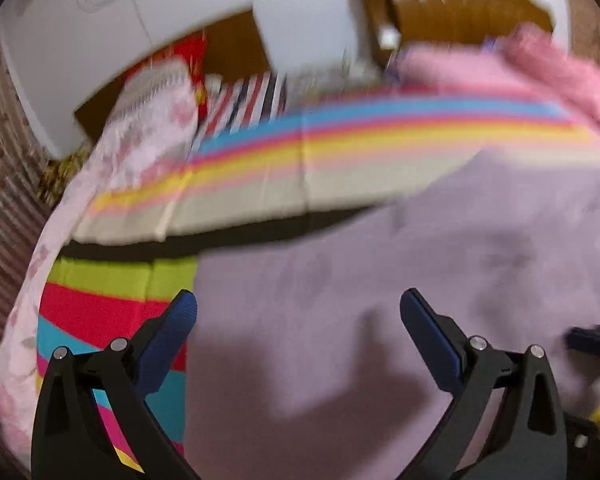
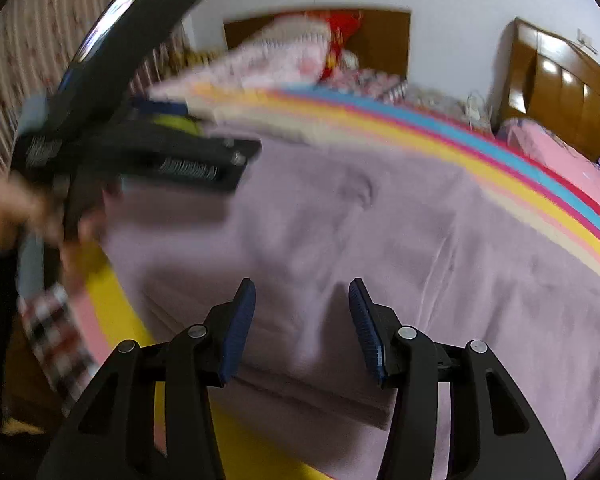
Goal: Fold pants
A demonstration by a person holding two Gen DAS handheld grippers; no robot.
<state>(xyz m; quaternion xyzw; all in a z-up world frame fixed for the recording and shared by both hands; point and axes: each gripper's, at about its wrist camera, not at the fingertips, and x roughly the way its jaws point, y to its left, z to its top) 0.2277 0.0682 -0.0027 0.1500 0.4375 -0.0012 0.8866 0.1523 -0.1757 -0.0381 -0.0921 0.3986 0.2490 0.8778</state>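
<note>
The mauve pants [image 1: 380, 280] lie spread on a bed with a rainbow-striped cover [image 1: 300, 144]. My left gripper [image 1: 298, 304] is open and empty, just above the pants near their left edge. In the right wrist view the pants [image 2: 380, 232] fill the middle, with a folded layered edge [image 2: 284, 392] close to the camera. My right gripper [image 2: 302, 292] is open and empty over that near edge. The left gripper body [image 2: 140, 128] and the hand holding it show blurred at the upper left of that view. The tip of the right gripper [image 1: 592, 340] shows at the right edge of the left wrist view.
A pink floral quilt [image 1: 100, 184] lies along the bed's left side, pillows [image 2: 300, 56] against the wooden headboard [image 2: 384, 32]. A pink blanket [image 1: 540, 64] lies at the far right. A wooden wardrobe [image 2: 560, 88] stands beyond the bed. A curtain [image 1: 0, 168] hangs on the left.
</note>
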